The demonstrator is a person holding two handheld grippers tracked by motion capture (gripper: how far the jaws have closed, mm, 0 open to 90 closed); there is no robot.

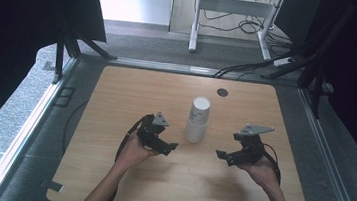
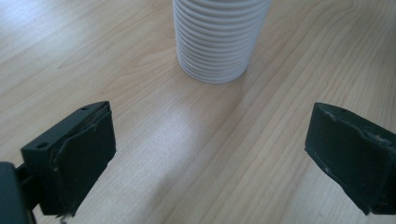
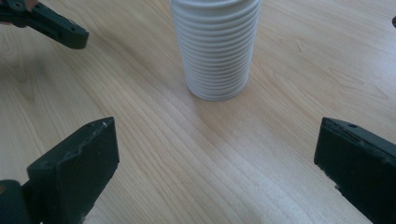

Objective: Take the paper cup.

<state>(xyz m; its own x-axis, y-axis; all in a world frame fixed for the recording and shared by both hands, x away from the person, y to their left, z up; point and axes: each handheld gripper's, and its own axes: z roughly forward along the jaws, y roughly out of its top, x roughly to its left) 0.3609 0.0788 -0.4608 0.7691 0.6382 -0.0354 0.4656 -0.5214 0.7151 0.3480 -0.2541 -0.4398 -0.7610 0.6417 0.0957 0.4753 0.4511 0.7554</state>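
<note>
A: Cup stack [image 1: 197, 119] is standing upright mid-table [image 1: 117, 94], white ribbed paper cups nested tall. It is sitting between both grippers, touching neither.

B: Jaw states?

A: Left gripper [image 1: 168, 146] is spread wide, holding nothing. Right gripper [image 1: 222, 156] likewise, jaws gaping and empty. Both are pointing inward at the stack base from either side, hovering low over the wood.

B: Gripper views agreeing?

A: Yes. Left gripper view is showing the stack [image 2: 215, 39] dead ahead between its jaws, near but apart. Right gripper view is showing the stack [image 3: 216, 46] ahead too, with the left gripper's jaw tip [image 3: 60, 30] poking in at top left.

B: Step in hand?

A: Looks like closing in to grab, probably one side bracing the lower cups while the other is pulling a cup off the top. Advice: brace low first, squeeze gently since thin paper is crushing easily, take the top cup by its rim, lift straight up so the stack is not tipping.
</note>
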